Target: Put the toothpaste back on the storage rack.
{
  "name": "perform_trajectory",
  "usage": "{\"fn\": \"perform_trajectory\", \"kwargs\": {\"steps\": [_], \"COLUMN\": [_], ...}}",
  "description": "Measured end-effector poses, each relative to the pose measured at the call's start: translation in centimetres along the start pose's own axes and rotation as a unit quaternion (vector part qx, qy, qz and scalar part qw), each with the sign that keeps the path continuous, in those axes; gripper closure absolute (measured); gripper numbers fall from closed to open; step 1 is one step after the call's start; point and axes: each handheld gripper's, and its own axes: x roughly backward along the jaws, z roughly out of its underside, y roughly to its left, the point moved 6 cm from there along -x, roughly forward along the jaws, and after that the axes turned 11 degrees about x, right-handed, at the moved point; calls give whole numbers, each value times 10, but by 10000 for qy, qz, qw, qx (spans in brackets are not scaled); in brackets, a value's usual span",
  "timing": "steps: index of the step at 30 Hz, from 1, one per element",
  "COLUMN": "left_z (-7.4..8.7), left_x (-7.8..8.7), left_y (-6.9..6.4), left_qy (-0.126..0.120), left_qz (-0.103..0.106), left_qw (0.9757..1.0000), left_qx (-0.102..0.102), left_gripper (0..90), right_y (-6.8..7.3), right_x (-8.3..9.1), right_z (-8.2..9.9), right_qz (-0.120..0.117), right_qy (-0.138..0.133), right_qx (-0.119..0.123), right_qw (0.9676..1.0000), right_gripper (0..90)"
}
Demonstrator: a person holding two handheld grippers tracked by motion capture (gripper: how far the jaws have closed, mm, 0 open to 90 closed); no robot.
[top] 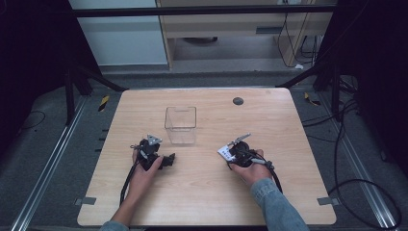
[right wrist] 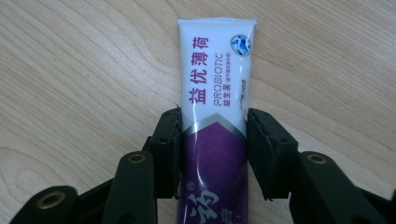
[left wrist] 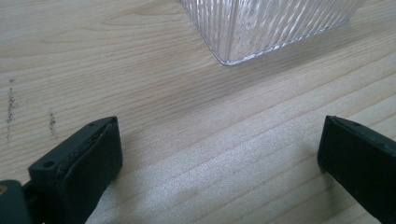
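Note:
A white and purple toothpaste tube [right wrist: 217,74] lies flat on the wooden table [top: 207,192]. My right gripper [right wrist: 214,135] is shut on it, one black pad against each side of the tube's middle, the crimped white end pointing away. In the high view the tube [top: 223,152] sticks out to the left of the right gripper [top: 230,154]. My left gripper [top: 168,159] rests on the table at the left, and its jaws stand wide open [left wrist: 219,158] over bare wood. A clear ribbed plastic box [top: 181,125] stands upright beyond it, one bottom corner [left wrist: 233,46] close ahead.
A small dark round disc [top: 237,101] sits near the table's far edge. Black cables [top: 356,159] lie on the floor to the right, and metal rails run along both sides of the table.

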Motion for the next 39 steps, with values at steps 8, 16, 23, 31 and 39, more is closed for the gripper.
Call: {"fn": "perform_trajectory", "kwargs": {"steps": [8,16,23,31,39], "left_z": [0,0,0,0,-1], "left_x": [0,0,0,0,-1], "left_y": [0,0,0,0,0], "left_qy": [-1,0,2,0,1], "left_qz": [-2,-2,-2,-1,3], "left_qw": [10000,10000,10000,10000,10000], "left_qx": [3,3,2,4,2], "left_gripper": [0,0,0,0,0], "right_y": [-2,-3,-3,-3,-4], "right_x": [1,3,6,7,7], "right_z": [0,-2,-3,-4,-6], "right_qz": [5,-28,-82,-98,-163], "right_qy": [19,136,159,181,303], "right_qx": [31,15,-22,-32,-16], "right_qw": [10000,9999,9998,9998,9994], "right_gripper": [636,708,765,775,781]}}
